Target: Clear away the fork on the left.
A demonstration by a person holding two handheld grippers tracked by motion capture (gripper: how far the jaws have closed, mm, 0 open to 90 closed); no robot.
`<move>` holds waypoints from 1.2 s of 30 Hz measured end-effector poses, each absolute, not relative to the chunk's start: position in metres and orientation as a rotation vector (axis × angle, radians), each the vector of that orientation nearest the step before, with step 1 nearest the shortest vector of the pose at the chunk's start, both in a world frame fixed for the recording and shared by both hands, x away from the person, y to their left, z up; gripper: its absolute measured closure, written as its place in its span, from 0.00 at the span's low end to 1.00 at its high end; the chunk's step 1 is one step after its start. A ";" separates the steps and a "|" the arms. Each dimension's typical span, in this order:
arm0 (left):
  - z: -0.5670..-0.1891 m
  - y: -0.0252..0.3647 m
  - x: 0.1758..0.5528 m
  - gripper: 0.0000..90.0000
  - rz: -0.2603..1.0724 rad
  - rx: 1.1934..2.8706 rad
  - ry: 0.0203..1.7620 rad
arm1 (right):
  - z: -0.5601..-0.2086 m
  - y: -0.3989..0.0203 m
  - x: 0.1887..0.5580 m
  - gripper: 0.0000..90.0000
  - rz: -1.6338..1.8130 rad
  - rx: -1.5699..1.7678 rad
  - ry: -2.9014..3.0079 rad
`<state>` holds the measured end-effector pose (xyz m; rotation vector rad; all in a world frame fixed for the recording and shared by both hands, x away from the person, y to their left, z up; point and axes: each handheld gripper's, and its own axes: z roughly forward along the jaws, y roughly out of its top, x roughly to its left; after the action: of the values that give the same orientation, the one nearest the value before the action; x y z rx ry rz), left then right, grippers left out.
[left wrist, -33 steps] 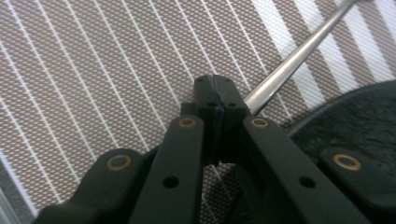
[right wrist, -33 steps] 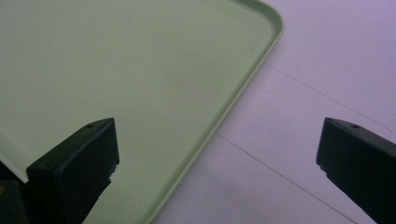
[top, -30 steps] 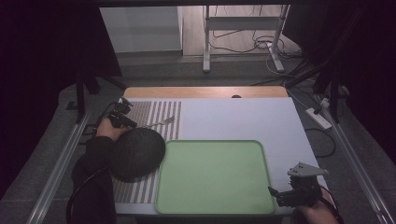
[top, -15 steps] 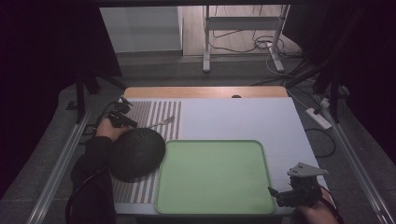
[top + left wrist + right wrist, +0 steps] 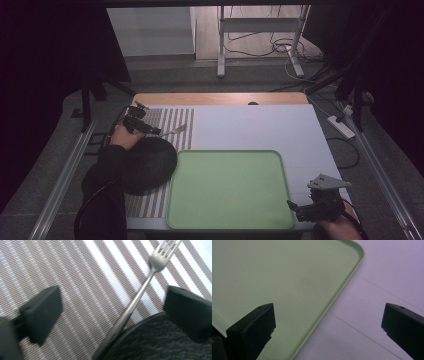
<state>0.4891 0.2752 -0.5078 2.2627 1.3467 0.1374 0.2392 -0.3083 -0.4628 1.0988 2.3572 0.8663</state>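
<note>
My left gripper (image 5: 110, 312) hangs with its jaws spread wide over the striped placemat (image 5: 75, 285), and a metal fork (image 5: 140, 292) lies between them, touching neither, its tines toward one o'clock and its handle running down along the rim of the dark round plate (image 5: 155, 342) at five o'clock. My right gripper (image 5: 327, 325) is also wide apart and holds nothing, straddling the edge of the green tray (image 5: 274, 282). From above, the bare tray (image 5: 227, 190) sits at the table's (image 5: 260, 125) six o'clock, the plate (image 5: 147, 165) just beside it at nine o'clock.
</note>
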 end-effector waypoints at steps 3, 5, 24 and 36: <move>-0.509 0.266 0.492 0.00 0.132 2.278 1.332 | -0.463 -0.308 0.239 0.00 0.868 1.099 2.357; -0.511 0.251 0.495 0.00 0.158 2.320 1.325 | -0.463 -0.309 0.239 0.00 0.870 1.099 2.357; -0.522 0.227 0.503 0.14 0.184 2.481 1.275 | -0.463 -0.309 0.239 0.00 0.870 1.092 2.361; -0.519 0.254 0.498 0.92 0.174 2.442 1.135 | -0.463 -0.309 0.239 0.00 0.871 1.091 2.363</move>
<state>0.4978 0.2543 -0.5195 2.4415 1.1350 0.1735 0.2387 -0.3087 -0.4627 1.0913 2.3627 0.8708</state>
